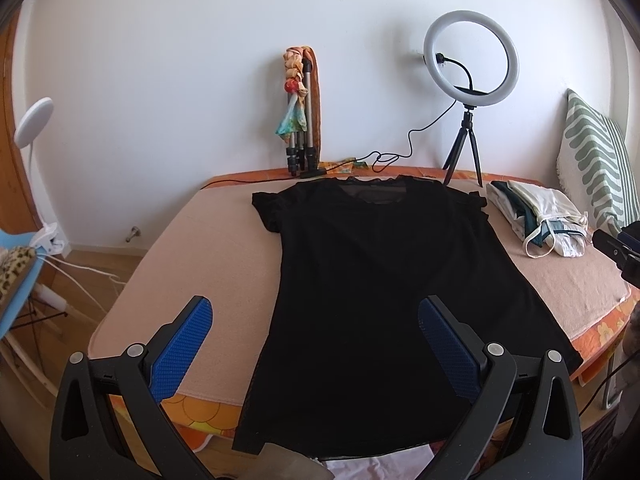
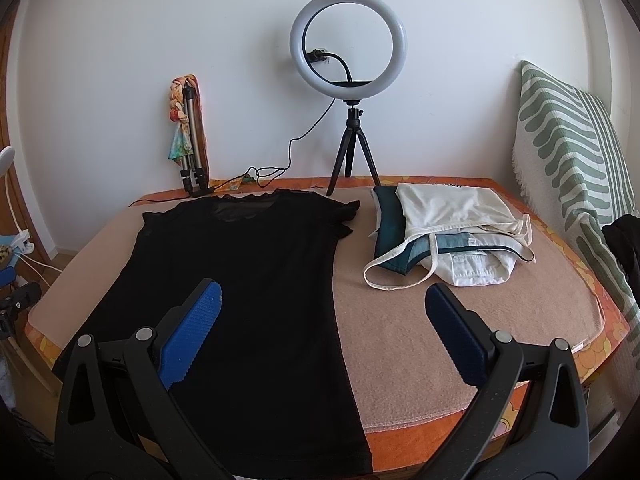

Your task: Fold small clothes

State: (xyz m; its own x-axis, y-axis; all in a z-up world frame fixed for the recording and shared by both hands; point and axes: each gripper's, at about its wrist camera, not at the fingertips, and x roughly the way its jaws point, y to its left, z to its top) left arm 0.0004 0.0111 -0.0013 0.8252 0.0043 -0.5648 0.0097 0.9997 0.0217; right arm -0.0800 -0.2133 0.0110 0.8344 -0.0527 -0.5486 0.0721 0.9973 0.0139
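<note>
A black short-sleeved top [image 1: 372, 288] lies flat on the bed, neck toward the wall, hem hanging over the near edge; it also shows in the right wrist view [image 2: 240, 300]. My left gripper [image 1: 316, 320] is open and empty above the top's lower left part. My right gripper [image 2: 324, 304] is open and empty above the top's lower right edge. The right gripper's tip shows at the right edge of the left wrist view [image 1: 620, 248].
A pile of folded white and teal clothes [image 2: 444, 240] lies on the pink blanket [image 2: 440, 344] to the right of the top. A ring light on a tripod [image 2: 348, 92], a folded tripod with a scarf [image 2: 188, 136] and a cable stand by the wall. A green-striped pillow [image 2: 568, 152] leans at right.
</note>
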